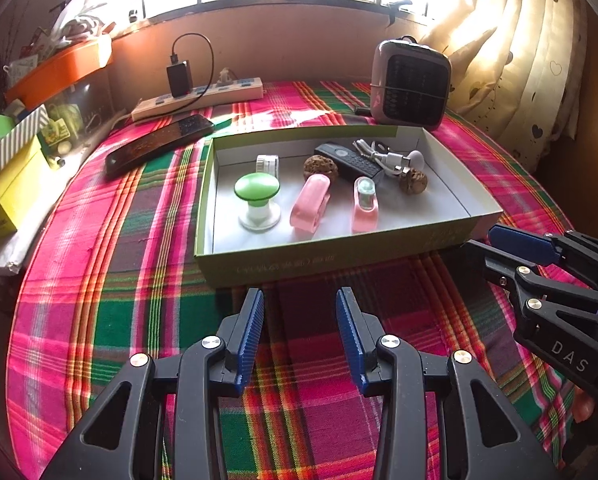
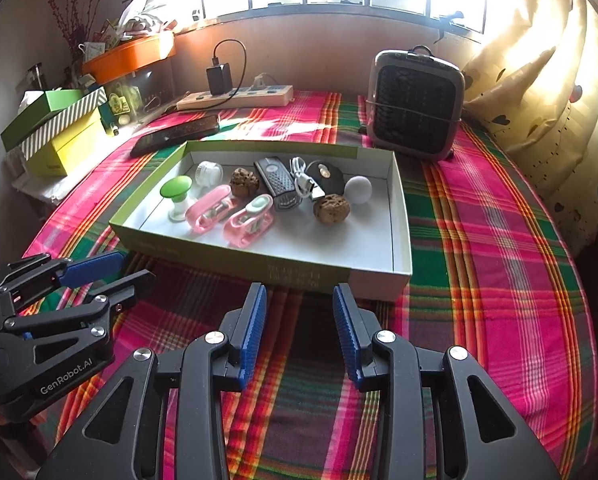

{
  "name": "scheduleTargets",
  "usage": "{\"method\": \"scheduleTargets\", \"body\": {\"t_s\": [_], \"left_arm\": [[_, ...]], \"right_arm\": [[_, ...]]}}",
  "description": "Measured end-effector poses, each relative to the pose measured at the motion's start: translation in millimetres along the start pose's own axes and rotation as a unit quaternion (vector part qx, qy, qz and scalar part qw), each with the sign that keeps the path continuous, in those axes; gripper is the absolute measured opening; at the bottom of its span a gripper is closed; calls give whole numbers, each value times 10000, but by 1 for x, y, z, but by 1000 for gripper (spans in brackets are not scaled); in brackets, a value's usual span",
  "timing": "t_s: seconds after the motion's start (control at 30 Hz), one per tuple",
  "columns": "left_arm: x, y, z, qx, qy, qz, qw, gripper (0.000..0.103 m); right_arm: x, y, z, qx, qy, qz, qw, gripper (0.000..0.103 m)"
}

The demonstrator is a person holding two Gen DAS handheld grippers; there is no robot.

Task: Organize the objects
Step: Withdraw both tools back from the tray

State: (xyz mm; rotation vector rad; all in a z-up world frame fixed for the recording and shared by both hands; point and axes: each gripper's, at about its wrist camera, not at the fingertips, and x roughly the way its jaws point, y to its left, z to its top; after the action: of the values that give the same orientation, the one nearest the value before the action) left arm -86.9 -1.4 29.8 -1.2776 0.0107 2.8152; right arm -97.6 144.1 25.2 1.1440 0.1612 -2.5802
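A shallow green-sided box (image 1: pixel 331 258) (image 2: pixel 399 216) sits on the plaid table. It holds a green-topped knob (image 1: pixel 257 190) (image 2: pixel 175 189), two pink clips (image 1: pixel 311 208) (image 2: pixel 213 208), two walnuts (image 1: pixel 320 167) (image 2: pixel 332 208), a black remote (image 1: pixel 349 159) (image 2: pixel 278 184), a white cable (image 1: pixel 383 156) (image 2: pixel 304 179), a white ball (image 2: pixel 358 189) and a small white jar (image 1: pixel 267 165) (image 2: pixel 209 172). My left gripper (image 1: pixel 300 300) (image 2: pixel 133 268) is open and empty, just before the box's near wall. My right gripper (image 2: pixel 300 296) (image 1: pixel 485 238) is open and empty beside it.
A dark phone (image 1: pixel 159 144) (image 2: pixel 175 136) lies behind the box on the left. A power strip (image 1: pixel 199 100) with a black charger lies along the back wall. A small heater (image 1: pixel 411 84) (image 2: pixel 415 104) stands at the back right. Boxes (image 2: pixel 59 132) crowd the left edge; a curtain hangs on the right.
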Motion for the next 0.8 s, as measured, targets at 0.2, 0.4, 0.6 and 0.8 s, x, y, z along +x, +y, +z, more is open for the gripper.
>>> {"method": "scheduleTargets", "body": {"t_s": [0.2, 0.4, 0.6, 0.8], "left_arm": [[0, 6, -16, -94, 109, 112, 9998, 36], [0, 7, -25, -153, 163, 130, 9997, 36], [-3, 7, -31, -219, 117, 204, 9995, 36], [-6, 5, -35, -224, 91, 270, 9993, 37]], "right_arm": [[2, -1, -12, 130, 130, -62, 9998, 46], [0, -3, -22, 199, 187, -134, 9995, 57], [0, -2, -31, 248, 306, -177, 9991, 57], [-3, -1, -38, 246, 327, -204, 9990, 57]]}}
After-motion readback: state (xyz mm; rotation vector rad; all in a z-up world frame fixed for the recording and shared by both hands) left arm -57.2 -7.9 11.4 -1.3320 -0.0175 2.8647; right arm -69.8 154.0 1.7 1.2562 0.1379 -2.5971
